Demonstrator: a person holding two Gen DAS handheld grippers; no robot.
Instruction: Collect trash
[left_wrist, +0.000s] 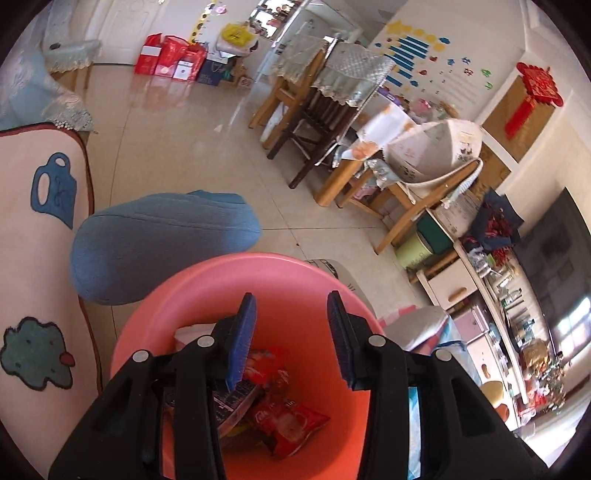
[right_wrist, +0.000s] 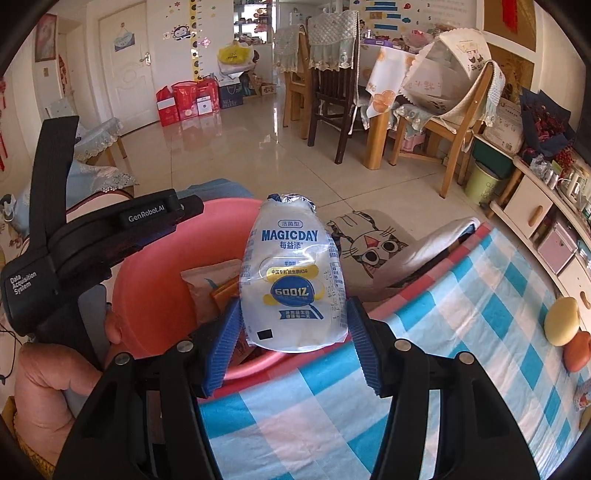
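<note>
Right gripper holds a yogurt bottle over the table edge, beside the pink basin.

The right gripper (right_wrist: 293, 332) clamps a white MAGICDAY yogurt bottle (right_wrist: 293, 280) between its blue pads (right_wrist: 360, 343), the bottle standing upright with its foil top pointing away from the gripper. Just beyond and left of it sits the pink basin (right_wrist: 147, 295), against the edge of the blue-checked table (right_wrist: 461, 350). The left gripper (left_wrist: 291, 339) hangs with its jaws apart and empty, directly above the basin's inside, where red snack wrappers (left_wrist: 291, 421) lie below its fingertips.
</note>
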